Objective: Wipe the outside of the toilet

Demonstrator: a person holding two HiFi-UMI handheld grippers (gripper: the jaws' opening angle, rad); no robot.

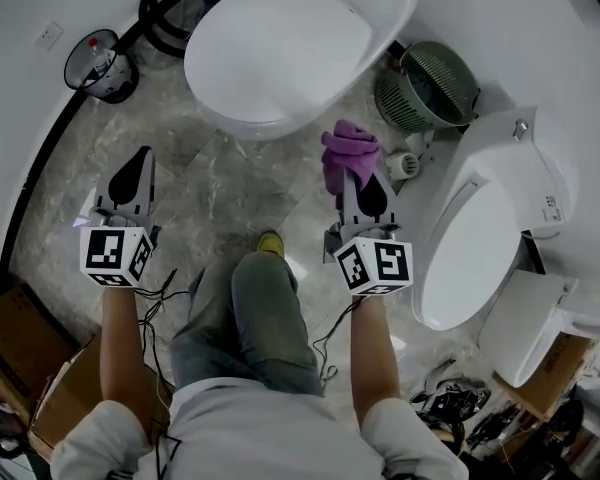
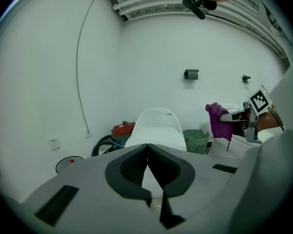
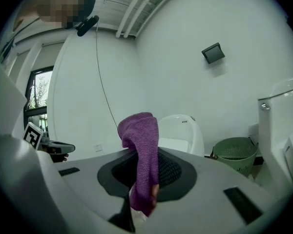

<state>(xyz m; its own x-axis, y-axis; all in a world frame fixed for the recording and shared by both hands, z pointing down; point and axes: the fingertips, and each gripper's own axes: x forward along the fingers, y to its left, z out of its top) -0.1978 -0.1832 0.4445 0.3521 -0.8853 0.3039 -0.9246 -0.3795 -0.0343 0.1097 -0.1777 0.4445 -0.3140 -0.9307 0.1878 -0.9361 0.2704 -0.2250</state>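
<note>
The left arm [image 1: 120, 338] and right arm [image 1: 375, 348] both reach straight out, side by side, and each hand holds 1 gripper. The left gripper [image 1: 141, 158] is squeezed closed with nothing in it. The right gripper [image 1: 358, 180] is pinched tight on 1 purple cloth [image 1: 348, 148], which sticks up past its tips and flops over.

There are 2 toilets. The white toilet [image 1: 280, 43] has its lid down. It sits past both grippers, with bare marble floor [image 1: 210, 178] in between. The other toilet [image 1: 490, 238] is close on the right side of the right gripper. 1 green basket [image 1: 427, 86] stands between the 2 toilets. 1 black wire bin [image 1: 100, 66] is beyond the left gripper, by the curved wall [image 1: 20, 88].
</note>
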